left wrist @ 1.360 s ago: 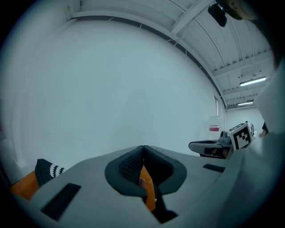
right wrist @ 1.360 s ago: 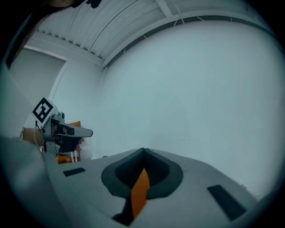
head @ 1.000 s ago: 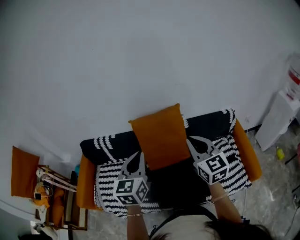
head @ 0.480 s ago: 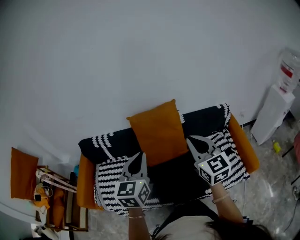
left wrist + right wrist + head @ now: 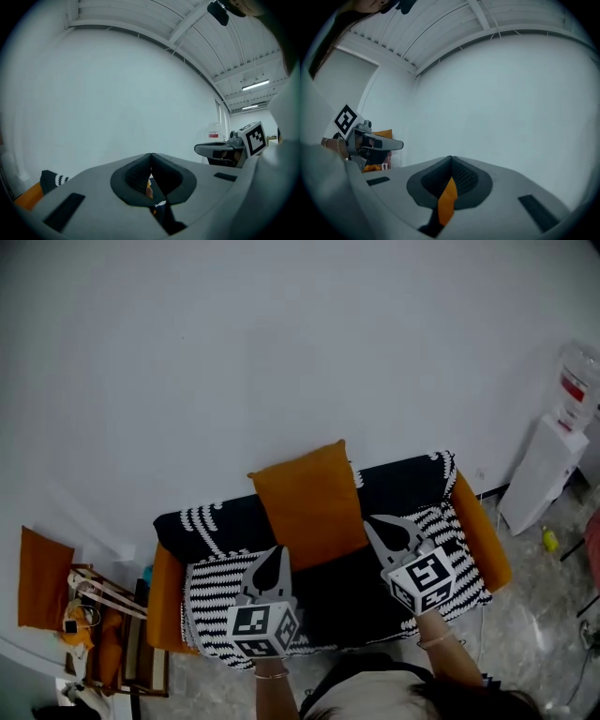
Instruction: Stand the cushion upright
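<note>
Now the left gripper (image 5: 277,554) and right gripper (image 5: 372,524), both closed empty, have backed off the upright cushion (image 5: 307,505).

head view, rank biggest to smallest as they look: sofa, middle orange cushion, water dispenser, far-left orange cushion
1. sofa
2. middle orange cushion
3. water dispenser and far-left orange cushion look about alike, so unranked

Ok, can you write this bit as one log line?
cushion: upright against sofa back | left gripper: shut | right gripper: shut

Cushion (image 5: 307,502), sofa back (image 5: 211,524), wall (image 5: 281,343) ahead
</note>
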A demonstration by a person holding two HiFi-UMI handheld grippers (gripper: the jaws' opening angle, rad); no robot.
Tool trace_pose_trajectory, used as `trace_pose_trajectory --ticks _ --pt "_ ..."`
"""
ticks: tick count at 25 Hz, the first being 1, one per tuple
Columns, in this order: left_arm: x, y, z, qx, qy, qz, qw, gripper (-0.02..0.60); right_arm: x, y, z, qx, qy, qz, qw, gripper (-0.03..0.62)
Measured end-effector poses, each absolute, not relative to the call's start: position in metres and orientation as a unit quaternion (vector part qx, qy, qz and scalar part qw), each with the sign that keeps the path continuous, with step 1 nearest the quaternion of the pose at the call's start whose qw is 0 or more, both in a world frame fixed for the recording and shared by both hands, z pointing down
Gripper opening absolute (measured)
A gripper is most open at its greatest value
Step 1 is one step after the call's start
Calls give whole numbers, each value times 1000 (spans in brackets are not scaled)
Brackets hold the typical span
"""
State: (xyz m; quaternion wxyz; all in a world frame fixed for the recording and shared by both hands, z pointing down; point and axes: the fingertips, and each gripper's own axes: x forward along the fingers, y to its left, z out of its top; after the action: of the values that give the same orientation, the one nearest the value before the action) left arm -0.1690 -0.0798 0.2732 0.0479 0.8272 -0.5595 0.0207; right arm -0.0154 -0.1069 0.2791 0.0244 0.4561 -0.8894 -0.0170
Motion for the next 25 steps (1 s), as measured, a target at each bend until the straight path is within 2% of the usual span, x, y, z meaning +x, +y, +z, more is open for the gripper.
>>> trace_pose_trajectory --ticks 25 --pt "-78 -66 280 826 -559 41 58 20 73 -88 279 456 -889 -13 28 8"
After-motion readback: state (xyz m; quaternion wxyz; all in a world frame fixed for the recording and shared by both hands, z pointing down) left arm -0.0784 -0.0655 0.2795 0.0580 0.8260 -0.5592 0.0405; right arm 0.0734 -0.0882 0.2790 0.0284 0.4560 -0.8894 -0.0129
